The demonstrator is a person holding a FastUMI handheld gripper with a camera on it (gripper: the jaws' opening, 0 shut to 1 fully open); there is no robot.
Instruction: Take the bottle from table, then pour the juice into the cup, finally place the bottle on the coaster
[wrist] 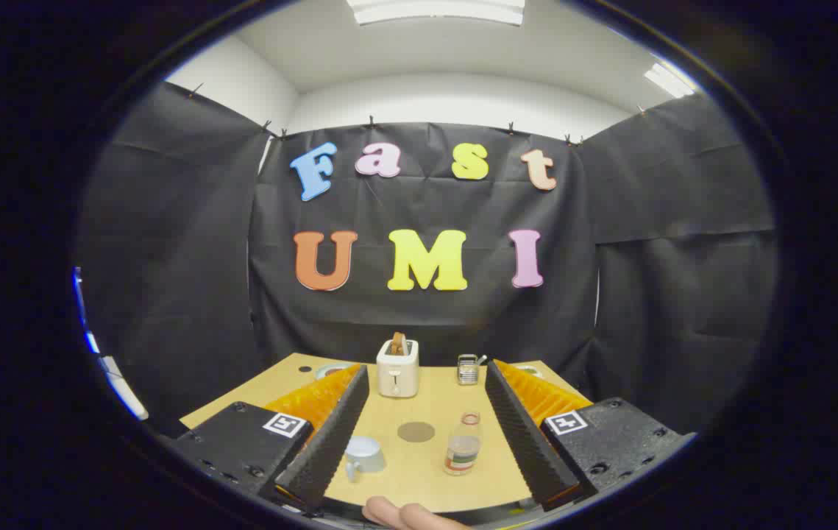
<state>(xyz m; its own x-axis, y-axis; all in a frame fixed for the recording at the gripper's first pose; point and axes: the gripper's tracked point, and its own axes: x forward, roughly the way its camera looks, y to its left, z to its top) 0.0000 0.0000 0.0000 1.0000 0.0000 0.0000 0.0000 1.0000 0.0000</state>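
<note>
A small clear bottle [463, 444] with an open neck and a little juice in it stands upright on the wooden table [433, 471], between my fingers and nearer the right one. A pale cup [363, 455] with a handle sits close to the left finger [330, 434]. A round brown coaster [416, 431] lies flat between cup and bottle, slightly farther away. My gripper [426, 383] is open wide, raised above the table, with nothing between its fingers. The right finger [525, 434] is apart from the bottle.
A white toaster [398, 368] with toast in it stands at the table's far side, beyond the coaster. A small metal rack [469, 369] sits to its right. Fingertips of a hand [407, 515] show below the fingers. Black cloth walls surround the table.
</note>
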